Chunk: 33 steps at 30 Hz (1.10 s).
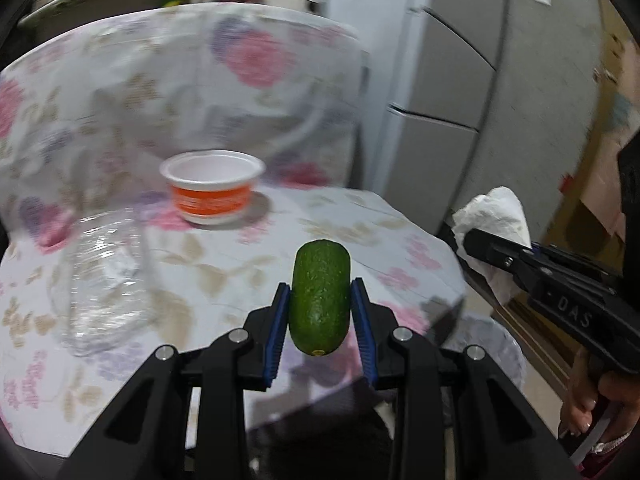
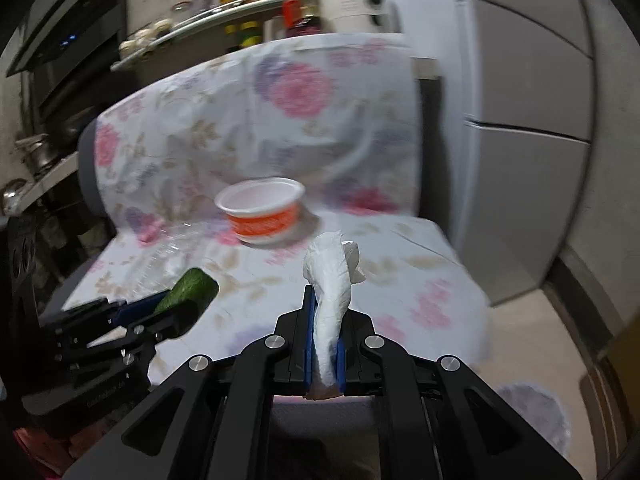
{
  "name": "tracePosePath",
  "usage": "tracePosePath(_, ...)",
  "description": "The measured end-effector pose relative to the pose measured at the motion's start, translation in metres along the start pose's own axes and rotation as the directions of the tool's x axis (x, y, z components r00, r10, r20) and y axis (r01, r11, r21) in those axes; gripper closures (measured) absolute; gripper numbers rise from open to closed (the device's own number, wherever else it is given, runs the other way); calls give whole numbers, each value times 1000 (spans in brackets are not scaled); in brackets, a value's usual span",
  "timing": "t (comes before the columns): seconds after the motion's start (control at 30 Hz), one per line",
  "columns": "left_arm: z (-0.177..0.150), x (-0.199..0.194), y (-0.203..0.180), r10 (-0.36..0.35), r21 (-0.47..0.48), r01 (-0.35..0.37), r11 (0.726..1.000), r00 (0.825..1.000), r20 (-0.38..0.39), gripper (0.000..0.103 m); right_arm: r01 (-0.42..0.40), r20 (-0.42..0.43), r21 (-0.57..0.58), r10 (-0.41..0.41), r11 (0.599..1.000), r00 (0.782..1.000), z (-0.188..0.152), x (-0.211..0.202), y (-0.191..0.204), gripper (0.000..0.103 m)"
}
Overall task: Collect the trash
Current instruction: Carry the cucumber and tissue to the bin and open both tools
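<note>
My left gripper (image 1: 320,292) is shut on a green avocado (image 1: 319,300) and holds it above the flowered seat; it also shows in the right wrist view (image 2: 188,294). My right gripper (image 2: 325,292) is shut on a crumpled white paper tissue (image 2: 332,280), also seen in the left wrist view (image 1: 494,220) at the right, off the seat's edge. An empty white and orange plastic cup (image 1: 212,188) (image 2: 262,210) stands upright at the back of the seat. A clear crumpled plastic wrapper (image 1: 104,280) (image 2: 160,256) lies on the seat's left part.
The seat and its backrest wear a flowered cloth (image 1: 224,264). A grey fridge (image 1: 448,80) stands at the right. A kitchen shelf with bottles and jars (image 2: 248,4) runs behind the chair. A purple bag rim (image 2: 532,408) shows on the floor at the lower right.
</note>
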<state>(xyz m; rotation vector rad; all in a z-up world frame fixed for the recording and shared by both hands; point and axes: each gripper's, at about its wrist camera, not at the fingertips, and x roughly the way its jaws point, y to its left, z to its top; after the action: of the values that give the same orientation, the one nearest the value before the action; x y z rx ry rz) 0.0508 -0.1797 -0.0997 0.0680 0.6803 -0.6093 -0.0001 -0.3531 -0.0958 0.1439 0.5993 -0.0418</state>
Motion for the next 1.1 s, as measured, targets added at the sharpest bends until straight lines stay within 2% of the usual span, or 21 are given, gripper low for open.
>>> tracePosePath(0.2,-4,14,-51,-62,102,65,993,997,-35,74,156,-8,82,-156,984,988,-34,-38,-58,94)
tracePosePath(0.33,-5,22,-89,-118,169,125,978,992,-49,74,263,-16,127,-263,956,965,-54,-66,-93,94)
tracePosePath(0.5,-10,35,-143,-210,246,222,944,975,-71,74,364,-41,192,-363,911,931,-79,-94,-130,93)
tracePosePath(0.67,-21,51,-186,-300,285,324,902,946,-125,74,403,-81,258,-396,878,915,-103,-104,-158,92)
tracePosePath(0.73,-28,59,-201,-335,295,367,882,929,-156,74,407,-104,272,-394,872,913,-113,-101,-169,92)
tracePosePath(0.87,-34,76,-221,-371,314,414,854,909,-188,73,402,-145,314,-375,860,915,-126,-87,-188,92)
tracePosePath(0.93,-35,82,-227,-385,312,432,846,900,-204,73,400,-168,332,-364,854,916,-132,-78,-197,92)
tracePosePath(1.1,-30,105,-240,-376,296,436,850,895,-240,73,408,-188,351,-363,843,912,-143,-59,-219,90)
